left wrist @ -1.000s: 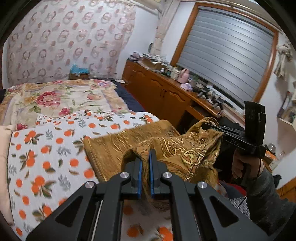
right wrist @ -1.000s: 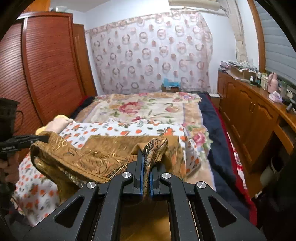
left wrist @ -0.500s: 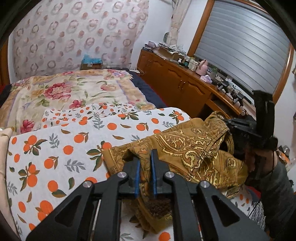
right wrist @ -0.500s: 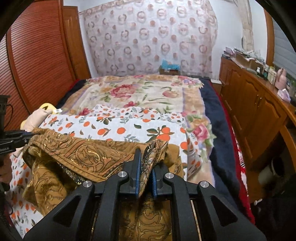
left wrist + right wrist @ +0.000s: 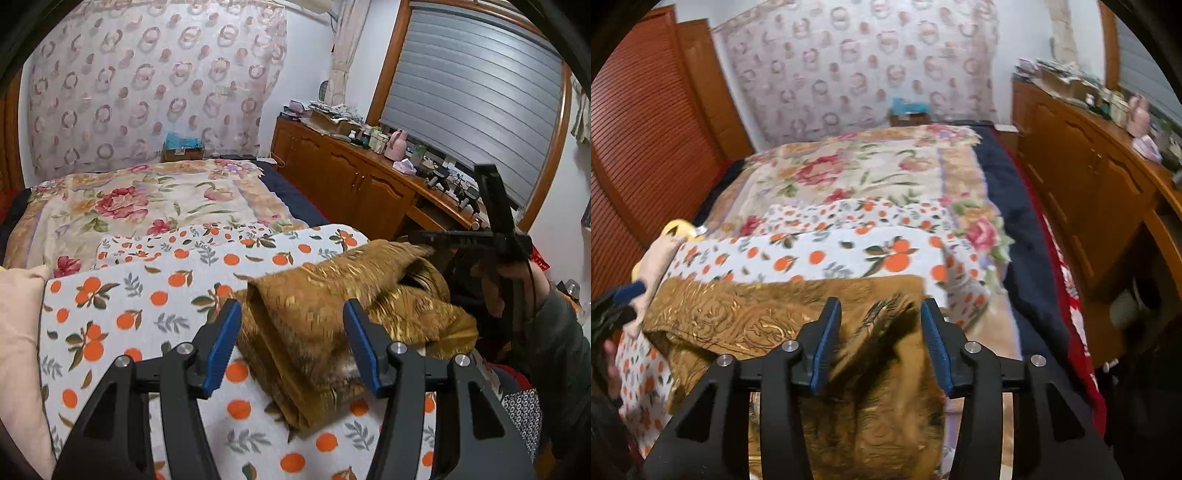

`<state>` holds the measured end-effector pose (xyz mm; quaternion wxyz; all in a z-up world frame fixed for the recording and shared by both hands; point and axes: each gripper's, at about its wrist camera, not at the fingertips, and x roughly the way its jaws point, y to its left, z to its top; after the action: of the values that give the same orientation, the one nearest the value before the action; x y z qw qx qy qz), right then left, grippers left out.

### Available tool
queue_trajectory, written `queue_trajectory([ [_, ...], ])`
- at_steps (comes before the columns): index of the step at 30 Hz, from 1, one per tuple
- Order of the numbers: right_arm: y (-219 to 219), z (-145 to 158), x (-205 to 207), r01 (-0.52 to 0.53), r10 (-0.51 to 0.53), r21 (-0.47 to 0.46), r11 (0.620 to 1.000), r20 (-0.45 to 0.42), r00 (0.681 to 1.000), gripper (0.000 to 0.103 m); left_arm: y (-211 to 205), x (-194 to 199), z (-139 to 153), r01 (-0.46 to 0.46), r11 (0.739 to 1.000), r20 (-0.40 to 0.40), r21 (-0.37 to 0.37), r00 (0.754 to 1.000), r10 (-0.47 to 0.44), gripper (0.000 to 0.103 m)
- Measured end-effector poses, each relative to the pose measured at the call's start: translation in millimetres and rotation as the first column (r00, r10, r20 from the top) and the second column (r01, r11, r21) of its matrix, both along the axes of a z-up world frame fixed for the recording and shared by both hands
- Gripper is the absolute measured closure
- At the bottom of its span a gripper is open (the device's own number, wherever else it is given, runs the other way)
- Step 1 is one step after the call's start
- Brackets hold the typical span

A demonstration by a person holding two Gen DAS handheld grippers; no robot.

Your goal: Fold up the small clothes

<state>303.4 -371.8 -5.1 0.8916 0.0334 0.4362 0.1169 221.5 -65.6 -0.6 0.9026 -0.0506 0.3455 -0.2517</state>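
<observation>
Gold-patterned garment [image 5: 325, 317] lies folded over on the orange-print sheet [image 5: 147, 295] at the bed's near edge. Left gripper [image 5: 291, 343] and right gripper [image 5: 881, 343] are opening, letting it go so the fold settles.

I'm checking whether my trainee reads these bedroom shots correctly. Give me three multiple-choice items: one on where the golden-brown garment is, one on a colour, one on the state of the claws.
1. Where does the golden-brown garment lie?
A. on the orange-print sheet
B. on the wooden sideboard
C. on the floor

2. What colour are the pads of the left claw?
A. red
B. blue
C. white

3. How do both claws stand?
A. clamped on the cloth
B. jaws apart
C. one shut, one apart

Answers:
1 A: the print shows around the garment.
2 B: blue strips line the fingers.
3 B: left and right claw are opening, cloth loose between the pads.
</observation>
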Motion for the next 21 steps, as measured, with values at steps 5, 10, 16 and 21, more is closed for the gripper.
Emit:
queue_trajectory([
  [5, -16.0, 12.1, -20.5, 0.04, -0.041, 0.021, 0.999, 0.043, 0.998, 0.058, 4.7, -14.2, -4.0, -0.016, 1.0, -0.004, 0.005, 1.0, 0.016, 0.047],
  [10, 12.2, 21.6, -90.2, -0.069, 0.08, -0.088, 0.994, 0.126, 0.989, 0.058, 8.0, -29.4, -8.5, -0.026, 0.999, -0.006, 0.019, 1.0, 0.026, 0.047],
  [16, 50.1, -0.8, -151.5, -0.193, 0.205, -0.135, 0.972, 0.081, 0.975, 0.058, 9.5, -45.6, -9.3, -0.025, 1.0, -0.005, 0.014, 1.0, 0.025, 0.047],
  [21, 69.6, -24.9, -168.6, -0.234, 0.242, -0.138, 0.962, 0.048, 0.969, 0.058, 7.8, -59.9, -9.4, -0.016, 1.0, -0.003, 0.016, 1.0, 0.016, 0.047],
])
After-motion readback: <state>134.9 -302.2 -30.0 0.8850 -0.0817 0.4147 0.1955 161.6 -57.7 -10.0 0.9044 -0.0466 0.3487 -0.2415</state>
